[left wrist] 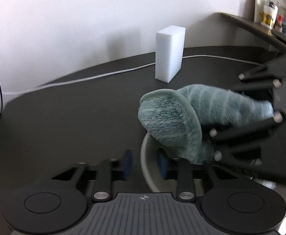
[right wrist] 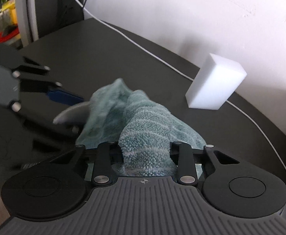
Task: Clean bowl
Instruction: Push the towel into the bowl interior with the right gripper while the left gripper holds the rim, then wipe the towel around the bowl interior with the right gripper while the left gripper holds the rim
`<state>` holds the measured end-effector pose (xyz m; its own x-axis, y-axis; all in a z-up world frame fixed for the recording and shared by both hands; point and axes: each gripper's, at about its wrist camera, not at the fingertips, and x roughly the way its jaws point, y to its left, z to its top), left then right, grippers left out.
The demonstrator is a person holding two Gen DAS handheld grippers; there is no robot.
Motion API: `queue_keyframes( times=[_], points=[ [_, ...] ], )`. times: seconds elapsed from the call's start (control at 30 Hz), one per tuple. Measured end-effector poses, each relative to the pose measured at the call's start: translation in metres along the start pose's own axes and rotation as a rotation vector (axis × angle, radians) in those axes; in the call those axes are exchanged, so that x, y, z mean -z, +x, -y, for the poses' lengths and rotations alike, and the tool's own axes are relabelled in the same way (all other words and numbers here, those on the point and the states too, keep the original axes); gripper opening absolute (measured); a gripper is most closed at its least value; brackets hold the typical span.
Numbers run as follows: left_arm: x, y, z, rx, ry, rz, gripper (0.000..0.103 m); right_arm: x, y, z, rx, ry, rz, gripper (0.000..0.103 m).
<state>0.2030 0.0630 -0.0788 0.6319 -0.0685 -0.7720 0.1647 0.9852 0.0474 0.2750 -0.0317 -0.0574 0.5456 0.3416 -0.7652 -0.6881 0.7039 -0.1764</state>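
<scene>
Two claws at work over dark table point(left wrist: 64, 117). Left claw point(left wrist: 145, 163) pinching near rim of grey bowl point(left wrist: 146, 168), one blue pad inside, one outside. Right claw point(right wrist: 146, 156) pressed together on teal microfibre cloth point(left wrist: 174, 117), cloth hanging down into bowl. Far off, upright white sponge block point(left wrist: 169, 53), white cable point(left wrist: 103, 74) just behind.

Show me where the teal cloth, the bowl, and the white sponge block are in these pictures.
teal cloth point(right wrist: 148, 129): right wrist view, on its striped terry fold ahead of the fingers.
bowl point(left wrist: 145, 162): left wrist view, on its pale left rim.
white sponge block point(left wrist: 169, 54): left wrist view, on its broad front face.
</scene>
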Motion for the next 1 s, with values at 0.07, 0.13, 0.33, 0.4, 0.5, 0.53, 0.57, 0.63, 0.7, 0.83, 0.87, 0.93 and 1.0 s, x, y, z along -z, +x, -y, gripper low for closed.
queue_keyframes(
  times=[0.07, 0.13, 0.33, 0.4, 0.5, 0.53, 0.57, 0.63, 0.7, 0.83, 0.87, 0.93, 1.0],
  points=[
    [0.004, -0.002, 0.004, -0.022, 0.004, 0.011, 0.022, 0.009, -0.008, 0.002, -0.002, 0.052, 0.007, 0.032],
    [0.007, -0.005, 0.005, -0.033, -0.005, 0.013, 0.022, 0.017, -0.017, 0.009, -0.022, 0.166, 0.016, 0.033],
    [0.01, -0.01, 0.011, -0.062, -0.006, 0.008, 0.023, 0.06, -0.035, 0.019, -0.17, 0.637, 0.038, 0.038],
    [0.014, -0.015, 0.012, -0.073, -0.005, 0.004, 0.023, 0.072, -0.032, 0.018, -0.221, 0.771, 0.03, 0.042],
    [0.02, -0.021, 0.012, -0.077, -0.004, -0.019, 0.023, 0.076, -0.024, 0.01, -0.219, 0.778, 0.043, 0.04],
    [0.021, -0.023, 0.01, -0.067, -0.01, -0.021, 0.027, 0.071, -0.026, 0.003, -0.178, 0.686, 0.058, 0.038],
    [0.023, -0.026, 0.008, -0.056, -0.015, -0.022, 0.029, 0.064, -0.03, -0.006, -0.117, 0.555, 0.072, 0.034],
    [0.026, -0.032, 0.005, -0.035, -0.026, -0.025, 0.043, 0.051, -0.035, -0.029, 0.034, 0.239, 0.088, 0.031],
    [0.028, -0.034, 0.003, -0.029, -0.022, -0.027, 0.043, 0.046, -0.033, -0.043, 0.115, -0.028, 0.075, 0.031],
    [0.02, -0.027, 0.002, -0.003, 0.013, -0.031, 0.045, 0.047, -0.032, -0.031, -0.034, -0.378, 0.077, 0.032],
    [0.018, -0.024, 0.002, 0.007, 0.021, -0.032, 0.045, 0.044, -0.031, -0.026, -0.067, -0.4, 0.069, 0.032],
    [0.013, -0.018, 0.003, 0.027, 0.047, -0.03, 0.045, 0.036, -0.027, -0.022, -0.101, -0.445, 0.049, 0.032],
    [0.01, -0.014, 0.004, 0.042, 0.061, -0.03, 0.03, 0.029, -0.023, -0.019, -0.122, -0.47, 0.034, 0.032]
  ],
)
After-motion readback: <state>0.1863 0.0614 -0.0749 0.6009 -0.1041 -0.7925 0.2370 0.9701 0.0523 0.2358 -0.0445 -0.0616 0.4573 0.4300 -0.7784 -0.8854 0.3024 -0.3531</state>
